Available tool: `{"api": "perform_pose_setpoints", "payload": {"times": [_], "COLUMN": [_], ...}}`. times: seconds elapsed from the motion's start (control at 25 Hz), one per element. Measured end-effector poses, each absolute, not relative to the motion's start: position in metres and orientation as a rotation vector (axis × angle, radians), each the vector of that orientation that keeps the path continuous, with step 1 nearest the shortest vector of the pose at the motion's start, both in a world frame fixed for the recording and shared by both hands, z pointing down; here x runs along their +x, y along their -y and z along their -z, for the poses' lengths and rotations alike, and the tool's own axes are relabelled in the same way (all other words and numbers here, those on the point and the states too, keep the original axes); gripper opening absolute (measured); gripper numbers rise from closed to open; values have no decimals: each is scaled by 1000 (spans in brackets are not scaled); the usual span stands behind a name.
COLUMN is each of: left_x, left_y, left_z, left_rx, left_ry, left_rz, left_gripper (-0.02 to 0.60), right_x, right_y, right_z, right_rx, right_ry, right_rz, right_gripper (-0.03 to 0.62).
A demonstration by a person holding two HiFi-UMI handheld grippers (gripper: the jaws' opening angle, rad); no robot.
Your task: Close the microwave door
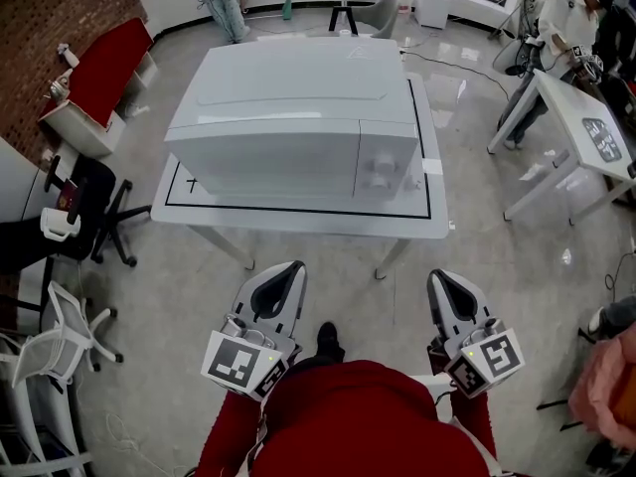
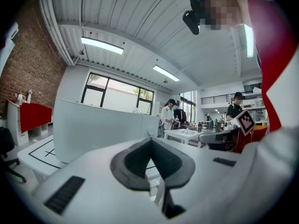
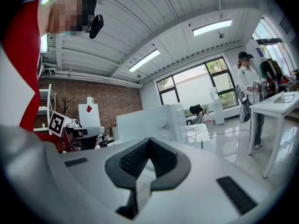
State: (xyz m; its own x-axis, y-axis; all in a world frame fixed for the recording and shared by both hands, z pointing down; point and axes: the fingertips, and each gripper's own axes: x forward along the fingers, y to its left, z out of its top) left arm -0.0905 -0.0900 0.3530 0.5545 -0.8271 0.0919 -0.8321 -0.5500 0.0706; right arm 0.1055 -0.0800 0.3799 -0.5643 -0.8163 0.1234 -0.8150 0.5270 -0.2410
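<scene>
One white microwave [image 1: 288, 117], door [image 1: 263, 164] closed

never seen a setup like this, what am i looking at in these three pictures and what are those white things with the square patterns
There is no robot here. A person in red sleeves holds a two-jaw gripper in each hand. The head view comes from a camera on the person's head, looking steeply down. The left gripper and right gripper show at its bottom, each with a cube of square markers that is part of it. The other two pictures come from cameras riding on each gripper, looking along its jaws. Both pairs of jaws are together and hold nothing. Ahead stands a white table with a white microwave on it, inside a black taped outline. The microwave's door looks shut.
</scene>
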Motion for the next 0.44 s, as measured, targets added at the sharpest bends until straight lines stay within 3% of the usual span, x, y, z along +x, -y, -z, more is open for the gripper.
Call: {"api": "perform_pose_setpoints", "payload": {"times": [0.44], "left_x": [-100], "left_y": [91], "left_z": [-356], "left_rx": [2661], "left_ry": [1424], "left_rz": [-67], "left_gripper": [9], "right_x": [95], "right_y": [81], "right_z": [-382], "right_rx": [-1482], "right_ry": [-2730], "right_rz": [438], "right_gripper": [12]}}
